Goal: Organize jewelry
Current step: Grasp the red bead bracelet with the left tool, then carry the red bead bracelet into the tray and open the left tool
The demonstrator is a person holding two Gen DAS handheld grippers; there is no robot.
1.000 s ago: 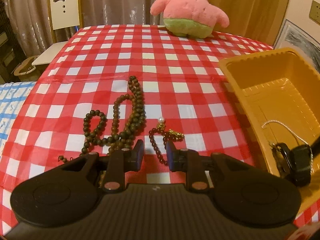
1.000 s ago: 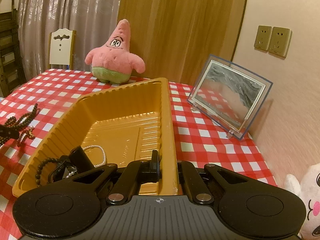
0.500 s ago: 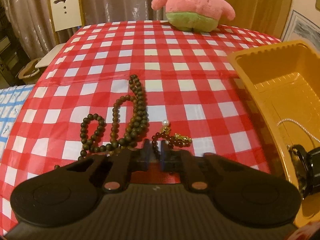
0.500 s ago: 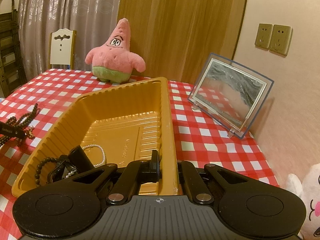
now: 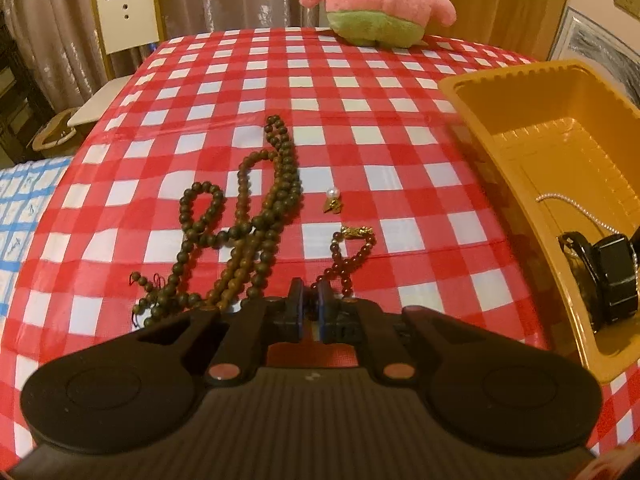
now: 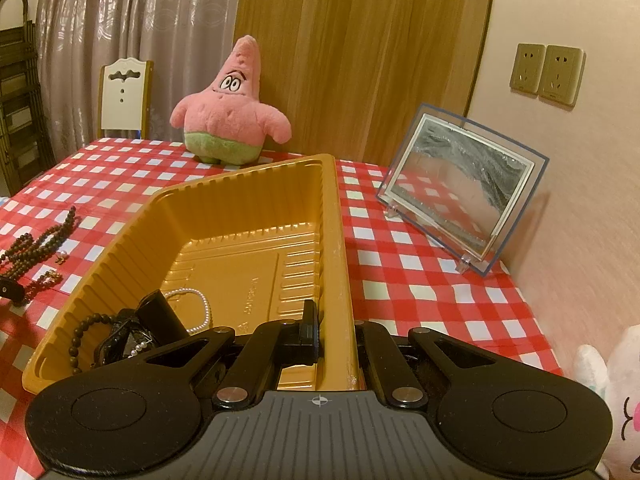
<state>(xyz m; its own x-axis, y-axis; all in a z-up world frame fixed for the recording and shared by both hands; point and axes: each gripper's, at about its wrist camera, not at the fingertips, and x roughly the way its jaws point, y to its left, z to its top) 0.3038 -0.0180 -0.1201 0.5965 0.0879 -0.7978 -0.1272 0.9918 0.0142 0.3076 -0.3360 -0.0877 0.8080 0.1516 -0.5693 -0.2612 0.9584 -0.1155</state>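
While the red bead bracelet (image 5: 352, 256) is lying on the checked tablecloth (image 5: 360, 100), its near end is being pinched by the left gripper (image 5: 310, 300), beside the brown bead necklace (image 5: 256, 216). Through the right view, the tray (image 6: 132, 232) wall is being clamped by the right gripper (image 6: 332, 336).

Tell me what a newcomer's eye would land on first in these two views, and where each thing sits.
The pink star plush stands at the far edge of the red checked tablecloth. The gold tray fills the right wrist view, its side wall clamped by the right gripper, with a black watch and pearl strand in its near corner. Left of the tray, dark bead strands lie tangled; the left gripper is shut on the red bead bracelet.
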